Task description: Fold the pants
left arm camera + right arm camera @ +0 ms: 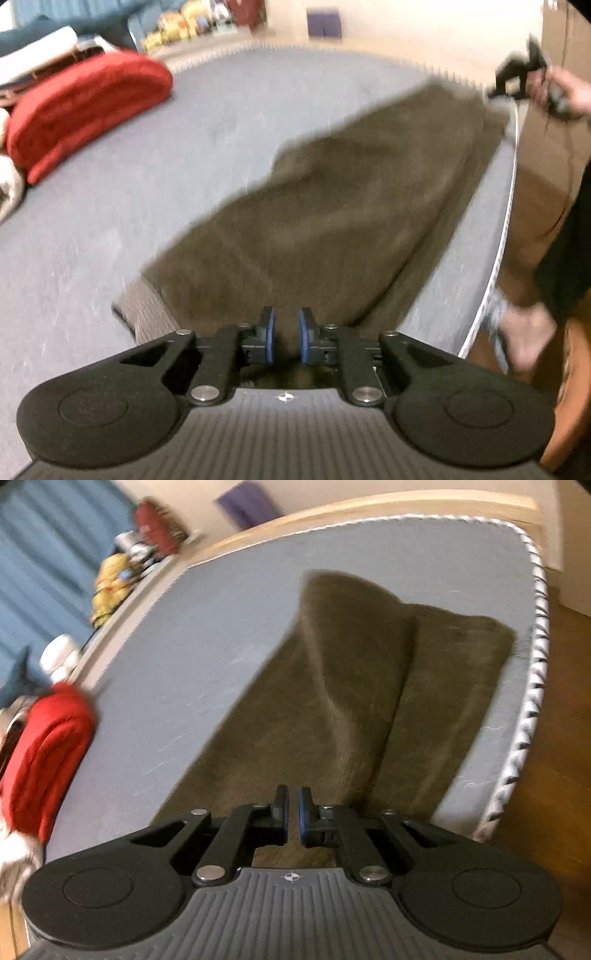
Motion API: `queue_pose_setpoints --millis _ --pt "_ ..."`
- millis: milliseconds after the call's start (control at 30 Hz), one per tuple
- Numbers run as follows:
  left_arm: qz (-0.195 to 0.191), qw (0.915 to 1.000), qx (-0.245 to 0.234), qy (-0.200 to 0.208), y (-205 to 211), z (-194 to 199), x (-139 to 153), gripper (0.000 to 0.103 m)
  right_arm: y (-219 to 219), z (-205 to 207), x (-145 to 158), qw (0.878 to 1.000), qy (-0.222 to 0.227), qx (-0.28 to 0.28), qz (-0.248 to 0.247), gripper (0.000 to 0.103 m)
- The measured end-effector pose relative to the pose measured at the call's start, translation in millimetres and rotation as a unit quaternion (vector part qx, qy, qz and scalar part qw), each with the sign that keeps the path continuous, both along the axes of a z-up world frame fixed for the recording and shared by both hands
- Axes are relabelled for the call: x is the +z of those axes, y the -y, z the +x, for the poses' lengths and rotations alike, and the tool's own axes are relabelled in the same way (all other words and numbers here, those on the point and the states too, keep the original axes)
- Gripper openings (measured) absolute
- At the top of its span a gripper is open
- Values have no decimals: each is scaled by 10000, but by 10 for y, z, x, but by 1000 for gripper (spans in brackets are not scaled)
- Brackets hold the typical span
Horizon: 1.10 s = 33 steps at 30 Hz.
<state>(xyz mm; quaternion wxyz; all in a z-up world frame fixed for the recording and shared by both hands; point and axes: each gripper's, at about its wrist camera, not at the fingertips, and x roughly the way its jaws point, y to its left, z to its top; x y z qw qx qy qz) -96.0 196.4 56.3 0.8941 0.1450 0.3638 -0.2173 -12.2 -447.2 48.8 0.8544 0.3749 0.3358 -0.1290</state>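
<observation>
in the left wrist view, going left to right: a folded red blanket (85,110) lies at about 10 o'clock on the grey mattress (110,229), with pale bedding at the far left edge beside it. the olive-brown pants (332,206) stretch in a long band from 6 o'clock up toward 1 o'clock, lying on the mattress near its right-hand edge. the left gripper (286,336) sits at 6 o'clock with its 2 blue pads close together, a narrow slot between them; the near end of the pants fills that slot, and the cloth seems pinched there, though blur keeps the contact from being sharp. at 2 o'clock a hand (565,98) holds the right gripper (495,92) at the far end of the pants; it is too small and blurred there to read its jaws. a bare foot (524,336) stands on the wooden floor at 4 o'clock

in the right wrist view, left to right: the red blanket (48,760) is at 9 o'clock, the mattress (207,657) fills the middle, and the pants (332,701) run from 6 o'clock to 12 o'clock, 2 legs side by side with a raised fold along the left one. the right gripper (293,818) at 6 o'clock has its pads nearly together over the cloth edge, which passes between them
</observation>
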Motion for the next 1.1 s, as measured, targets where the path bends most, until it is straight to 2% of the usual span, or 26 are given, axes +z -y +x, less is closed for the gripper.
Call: queue_pose_setpoints --millis 100,167,200,233,333,400,433,500,533,633,767,833,900,1000,1100 --pt "-593 9965 245 532 -22 26 290 19 395 44 68 9969 449 -617 -167 9" --pt "-738 9918 572 878 21 84 425 34 728 126 48 9941 682 -842 98 18" --pt "-762 9883 868 995 53 153 479 47 859 165 9 9928 750 -901 250 22" --pt "-760 9847 1179 1035 86 237 514 51 977 212 -38 9919 770 -951 338 24" --pt "-770 9737 1972 847 188 513 531 51 1219 348 -269 9917 637 -953 588 30" --pt "-956 9658 2343 575 237 679 450 51 1290 457 -426 9917 393 -917 815 35" --pt "-1149 9625 2420 430 247 734 375 51 1287 478 -504 9908 199 -993 897 43" --pt "-1478 9583 2442 143 267 802 246 50 1267 474 -618 9867 14 -1203 1090 50" --pt "-1452 9580 2471 -5 269 845 174 49 1283 492 -662 9859 11 -1224 1143 50" --pt "-1203 9575 2622 -51 263 875 100 48 1305 579 -734 9882 170 -1143 1009 50" --pt "-1330 9529 2710 -302 192 958 29 48 1287 725 -776 9933 337 -902 636 48" --pt "-1123 9547 2732 -364 194 998 -58 48 1302 749 -785 9932 401 -957 534 28" --pt "-1001 9558 2735 -409 225 1028 -124 48 1340 762 -778 9924 442 -1022 526 13" --pt "-864 9569 2740 -427 261 1051 -186 48 1303 662 -658 9872 671 -1367 468 10" --pt "-778 9584 2716 -398 285 1082 -199 48 1152 315 -313 9721 1055 -2089 126 10"
